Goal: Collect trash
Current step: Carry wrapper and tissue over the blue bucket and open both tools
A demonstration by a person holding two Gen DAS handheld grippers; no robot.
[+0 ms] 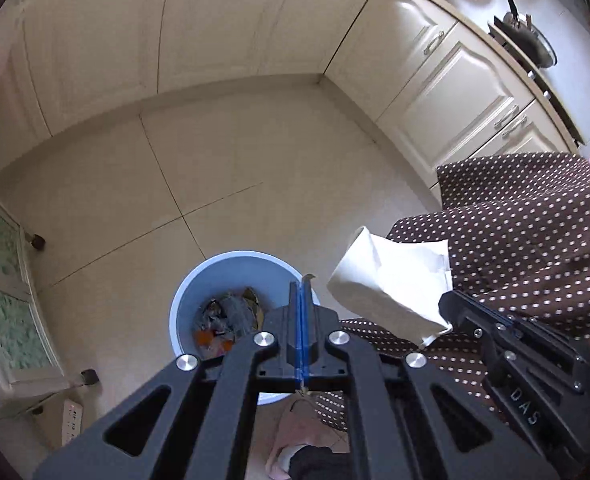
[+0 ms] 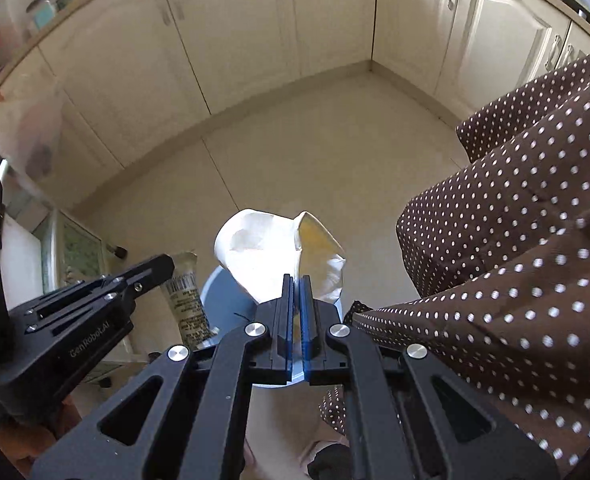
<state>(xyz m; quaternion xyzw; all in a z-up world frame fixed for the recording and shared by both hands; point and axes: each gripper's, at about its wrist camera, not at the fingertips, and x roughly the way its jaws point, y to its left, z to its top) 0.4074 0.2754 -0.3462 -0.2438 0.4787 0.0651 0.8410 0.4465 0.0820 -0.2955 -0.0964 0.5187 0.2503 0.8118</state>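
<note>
A round blue trash bin (image 1: 191, 292) stands on the floor below both grippers, with mixed rubbish (image 1: 227, 320) in its bottom. My left gripper (image 1: 302, 284) is shut on a thin clear plastic wrapper (image 2: 183, 296), which shows edge-on between its jaws and hangs down over the bin in the right wrist view. My right gripper (image 2: 296, 280) is shut on a crumpled white paper bag (image 2: 271, 252) and holds it above the bin (image 2: 223, 304). The bag also shows in the left wrist view (image 1: 391, 280), right of the bin.
Cream kitchen cabinets (image 1: 215, 20) line the far walls around a tiled floor (image 1: 215, 160). A brown polka-dot cloth (image 1: 535, 240) hangs at the right. A small green-panelled cabinet on feet (image 1: 7, 280) stands at the left. A pan (image 1: 527, 36) sits on the counter.
</note>
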